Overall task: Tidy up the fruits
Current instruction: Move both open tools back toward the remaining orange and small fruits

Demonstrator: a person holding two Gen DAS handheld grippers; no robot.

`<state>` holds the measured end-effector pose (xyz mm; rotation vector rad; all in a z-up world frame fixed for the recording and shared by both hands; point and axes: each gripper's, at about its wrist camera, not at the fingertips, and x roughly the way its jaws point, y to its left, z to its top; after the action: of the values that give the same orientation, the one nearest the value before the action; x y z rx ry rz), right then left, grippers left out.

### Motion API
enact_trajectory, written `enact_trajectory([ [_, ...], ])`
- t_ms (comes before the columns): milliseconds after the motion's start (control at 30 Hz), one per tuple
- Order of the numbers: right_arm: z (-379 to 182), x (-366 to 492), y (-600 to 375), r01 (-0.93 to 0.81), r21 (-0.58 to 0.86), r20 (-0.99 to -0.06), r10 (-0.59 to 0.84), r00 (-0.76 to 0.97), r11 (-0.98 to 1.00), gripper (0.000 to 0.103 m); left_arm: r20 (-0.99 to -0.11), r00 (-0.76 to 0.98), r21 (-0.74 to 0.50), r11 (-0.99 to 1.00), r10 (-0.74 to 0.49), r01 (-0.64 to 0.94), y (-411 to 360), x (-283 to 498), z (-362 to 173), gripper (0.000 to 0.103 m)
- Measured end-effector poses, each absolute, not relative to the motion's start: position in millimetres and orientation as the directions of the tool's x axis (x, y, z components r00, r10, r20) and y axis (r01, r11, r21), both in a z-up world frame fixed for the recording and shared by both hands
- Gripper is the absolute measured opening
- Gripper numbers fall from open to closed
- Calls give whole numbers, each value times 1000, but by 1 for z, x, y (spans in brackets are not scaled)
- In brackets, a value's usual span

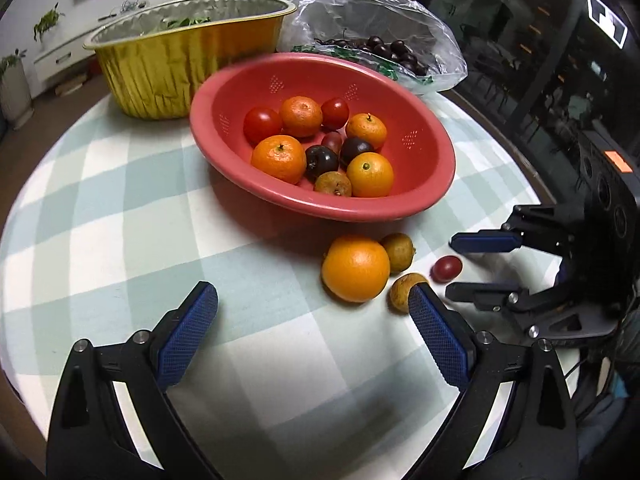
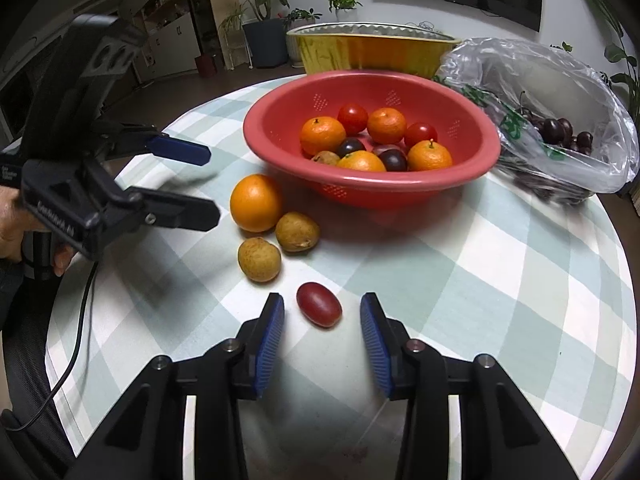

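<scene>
A red colander bowl (image 1: 320,208) (image 2: 360,184) holds several mandarins, tomatoes and dark plums. In front of it on the checked cloth lie an orange (image 1: 355,268) (image 2: 256,202), two brown fruits (image 1: 398,252) (image 2: 297,232) (image 2: 259,260) and a small red oval tomato (image 1: 446,269) (image 2: 319,305). My right gripper (image 2: 322,300) (image 1: 450,268) straddles the tomato, open, its blue pads clear of the fruit on both sides. My left gripper (image 1: 312,300) (image 2: 214,183) is open and empty, just short of the orange; its right finger covers part of the nearer brown fruit.
A gold foil pan (image 1: 168,72) (image 2: 372,56) stands behind the bowl. A clear plastic bag of dark cherries (image 1: 380,48) (image 2: 560,120) lies at the back right. The round table's edge curves close by. A hand (image 2: 16,224) and a cable (image 2: 76,340) are at the left.
</scene>
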<state>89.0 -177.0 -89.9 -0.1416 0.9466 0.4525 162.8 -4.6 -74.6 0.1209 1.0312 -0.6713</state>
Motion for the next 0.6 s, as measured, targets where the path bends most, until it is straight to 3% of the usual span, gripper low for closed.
enact_trajectory([
  [133, -90, 89, -176, -434, 77, -808, 311, 501, 898, 44, -820, 319, -238, 790, -476, 565, -13, 167, -77, 79],
  [400, -90, 88, -178, -430, 86, -803, 318, 504, 899, 44, -818, 304, -260, 786, -488, 561, -25, 172, -84, 75],
  [600, -90, 88, -178, -430, 88, -802, 320, 505, 899, 43, -819, 296, -270, 786, -492, 556, -27, 176, -88, 56],
])
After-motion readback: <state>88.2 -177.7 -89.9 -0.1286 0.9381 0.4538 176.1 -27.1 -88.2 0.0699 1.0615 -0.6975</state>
